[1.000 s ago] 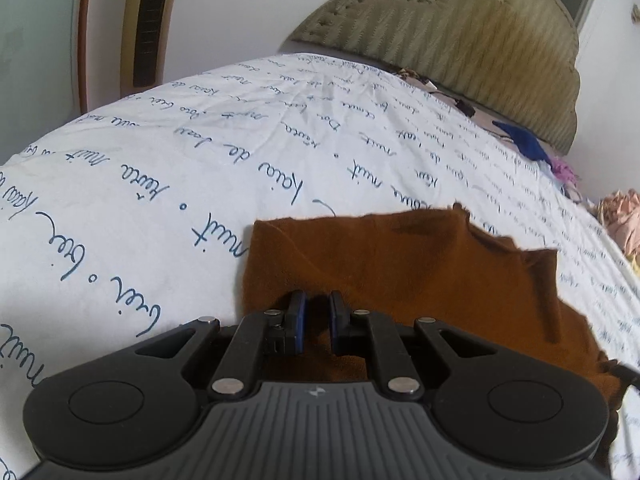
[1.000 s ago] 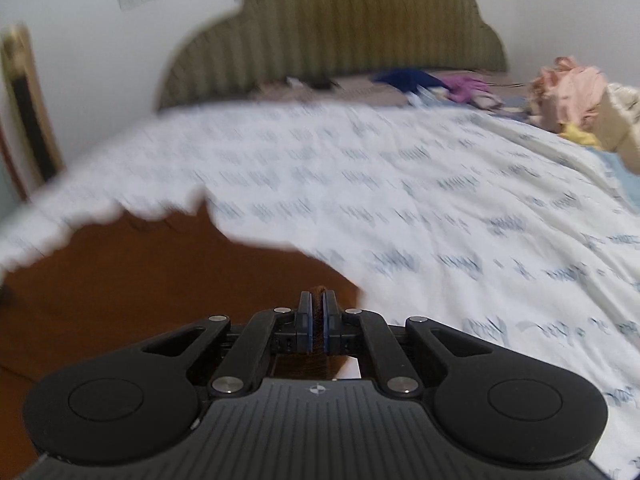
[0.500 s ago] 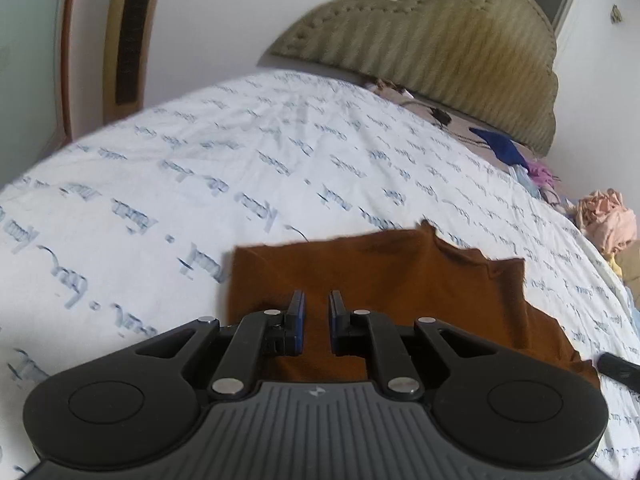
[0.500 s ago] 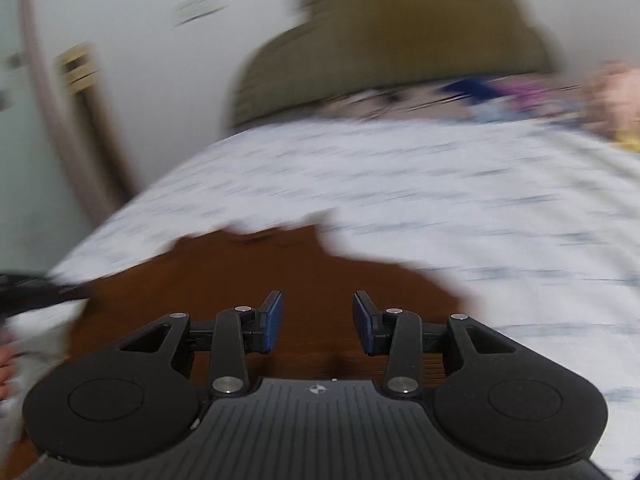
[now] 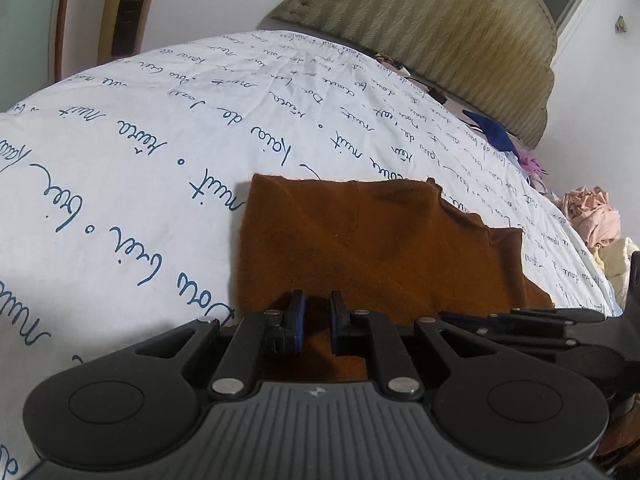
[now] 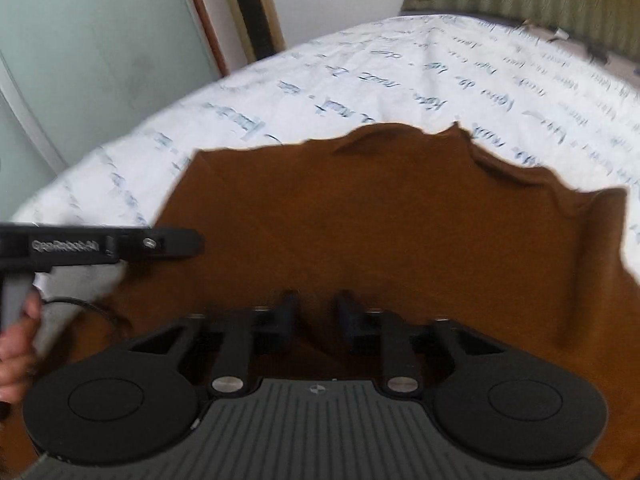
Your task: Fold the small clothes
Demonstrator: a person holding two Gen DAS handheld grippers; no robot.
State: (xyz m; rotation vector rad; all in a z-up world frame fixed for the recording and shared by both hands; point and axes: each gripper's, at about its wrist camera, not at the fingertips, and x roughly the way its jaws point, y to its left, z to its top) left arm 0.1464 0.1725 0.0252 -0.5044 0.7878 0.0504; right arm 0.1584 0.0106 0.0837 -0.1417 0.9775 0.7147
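A small brown garment (image 5: 372,240) lies flat on the white bedsheet with blue script (image 5: 160,128). It also fills the middle of the right wrist view (image 6: 380,216). My left gripper (image 5: 317,316) is open with a narrow gap, its tips over the garment's near edge, holding nothing. My right gripper (image 6: 316,312) is open and empty, low over the garment's near part. The left gripper's body (image 6: 116,244) shows at the left of the right wrist view, over the garment's left edge. The right gripper's body (image 5: 560,320) shows at the right of the left wrist view.
An olive padded headboard (image 5: 440,28) stands at the bed's far end. A blue cloth (image 5: 490,130) and a pile of pink clothes (image 5: 592,216) lie at the far right. A glass door and wooden frame (image 6: 100,52) stand left of the bed.
My right gripper opened, let go of the brown cloth and swung left over the garment. The garment now lies flatter. My left gripper stayed slightly open near the same edge.
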